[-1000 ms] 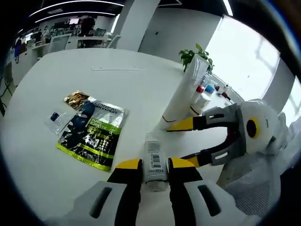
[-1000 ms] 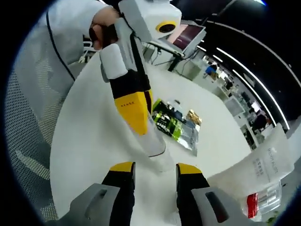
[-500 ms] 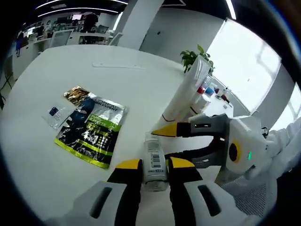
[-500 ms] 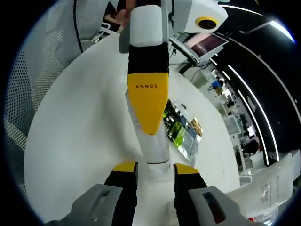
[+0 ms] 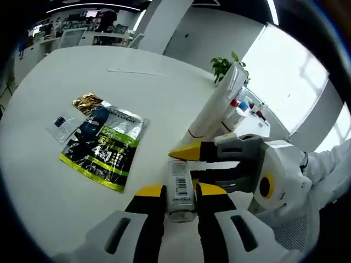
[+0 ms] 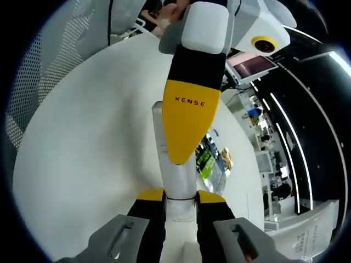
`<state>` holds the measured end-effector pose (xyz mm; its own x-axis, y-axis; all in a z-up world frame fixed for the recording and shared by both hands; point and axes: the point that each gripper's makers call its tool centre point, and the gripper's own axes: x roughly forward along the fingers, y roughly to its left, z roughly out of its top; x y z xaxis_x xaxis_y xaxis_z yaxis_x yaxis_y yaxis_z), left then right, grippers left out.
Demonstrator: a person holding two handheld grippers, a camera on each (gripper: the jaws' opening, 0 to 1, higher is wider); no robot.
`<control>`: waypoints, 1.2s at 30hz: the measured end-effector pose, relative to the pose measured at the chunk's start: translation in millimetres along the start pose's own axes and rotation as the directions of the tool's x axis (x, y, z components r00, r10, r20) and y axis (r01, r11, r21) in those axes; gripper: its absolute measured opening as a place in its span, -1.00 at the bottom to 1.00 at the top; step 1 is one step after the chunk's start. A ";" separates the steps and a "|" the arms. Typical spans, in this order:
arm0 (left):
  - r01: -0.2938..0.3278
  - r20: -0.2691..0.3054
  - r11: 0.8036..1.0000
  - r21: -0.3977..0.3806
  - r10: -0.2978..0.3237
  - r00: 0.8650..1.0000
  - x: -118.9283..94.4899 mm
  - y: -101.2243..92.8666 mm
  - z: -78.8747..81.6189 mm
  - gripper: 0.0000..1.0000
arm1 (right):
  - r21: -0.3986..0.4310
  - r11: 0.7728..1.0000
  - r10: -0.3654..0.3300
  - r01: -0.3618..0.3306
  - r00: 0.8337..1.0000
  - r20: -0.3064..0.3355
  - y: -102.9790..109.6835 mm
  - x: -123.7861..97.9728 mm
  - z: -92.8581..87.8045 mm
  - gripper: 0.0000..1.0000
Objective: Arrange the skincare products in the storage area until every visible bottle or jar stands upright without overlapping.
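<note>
A small white bottle (image 5: pixel 180 186) with a barcode label lies along the jaws of my left gripper (image 5: pixel 181 192), which is shut on its body just above the white table (image 5: pixel 82 71). My right gripper (image 5: pixel 182 165) comes in from the right, its yellow-tipped jaws closed around the bottle's far end. In the right gripper view the same bottle (image 6: pixel 174 164) runs away from me. My right gripper (image 6: pixel 180 196) is shut on its near end. A yellow left-gripper finger (image 6: pixel 189 115) lies over the bottle.
A green-and-black sachet (image 5: pixel 104 148), a gold packet (image 5: pixel 88 102) and a small clear sachet (image 5: pixel 63 123) lie flat to the left. A tall white tube (image 5: pixel 216 107) leans at the back right near small red- and blue-capped bottles (image 5: pixel 238 107) and a plant (image 5: pixel 225 64).
My right gripper has moved in along the bottle and its jaws have closed onto the bottle's end. The left gripper keeps its hold on the bottle.
</note>
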<state>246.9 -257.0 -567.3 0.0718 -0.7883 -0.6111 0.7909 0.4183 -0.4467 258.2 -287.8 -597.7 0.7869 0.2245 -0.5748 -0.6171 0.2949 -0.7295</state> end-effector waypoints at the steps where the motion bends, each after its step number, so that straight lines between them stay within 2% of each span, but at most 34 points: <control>1: 0.002 0.003 1.000 -0.001 -0.002 1.000 -0.2 0.2 1.2 -0.57 | -0.005 1.000 0.001 -0.001 1.000 0.004 -0.2 -0.7 -0.2 -0.78; 4: 0.010 0.009 1.000 -0.010 -0.010 1.000 -0.6 -1.2 2.7 -0.57 | -0.002 1.000 0.009 -0.009 1.000 0.005 -0.1 -1.6 0.2 -0.79; 13: 0.063 -0.014 0.998 -0.003 -0.063 0.998 -3.8 -5.6 1.8 -0.57 | -0.087 0.996 -0.003 0.005 0.999 0.033 -5.5 -12.6 3.8 -0.80; 22: 0.170 -0.067 0.984 -0.061 -0.174 0.982 -10.2 -21.2 1.5 -0.56 | -0.167 0.984 -0.036 0.054 0.994 0.105 -16.9 -32.4 11.7 -0.80; 23: 0.212 -0.071 0.972 -0.097 -0.220 0.973 -10.9 -26.8 1.7 -0.55 | -0.176 0.982 -0.044 0.063 0.993 0.113 -19.1 -35.5 12.6 -0.80; 25: 0.246 -0.073 0.961 -0.127 -0.256 0.964 -11.3 -29.0 2.4 -0.53 | -0.202 0.976 -0.058 0.083 0.991 0.125 -23.0 -40.5 14.2 -0.80; 27: 0.296 -0.081 0.943 -0.155 -0.311 0.947 -12.6 -33.4 2.2 -0.51 | -0.239 0.965 -0.071 0.103 0.988 0.139 -27.0 -46.3 17.0 -0.80; 29: 0.353 -0.090 0.915 -0.195 -0.375 0.923 -15.3 -39.7 2.0 -0.50 | -0.267 0.955 -0.090 0.130 0.984 0.155 -31.4 -51.0 20.2 -0.80; 31: 0.400 -0.075 0.888 -0.229 -0.425 0.902 -18.2 -45.8 4.3 -0.48 | -0.305 0.939 -0.111 0.160 0.979 0.172 -36.6 -57.1 23.3 -0.81; 34: 0.476 -0.024 0.817 -0.324 -0.510 0.860 -25.0 -55.0 11.3 -0.47 | -0.320 0.928 -0.131 0.190 0.972 0.197 -42.9 -65.3 25.3 -0.81; 36: 0.510 0.007 0.775 -0.373 -0.547 0.837 -27.2 -56.7 14.6 -0.48 | -0.345 0.914 -0.146 0.215 0.966 0.215 -48.1 -69.5 28.3 -0.81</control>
<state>209.0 -265.9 -515.9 -0.3684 -0.8917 -0.2629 0.4228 0.0911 -0.9016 233.3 -291.3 -512.2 0.8511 0.3735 -0.3690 -0.3968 -0.0028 -0.9179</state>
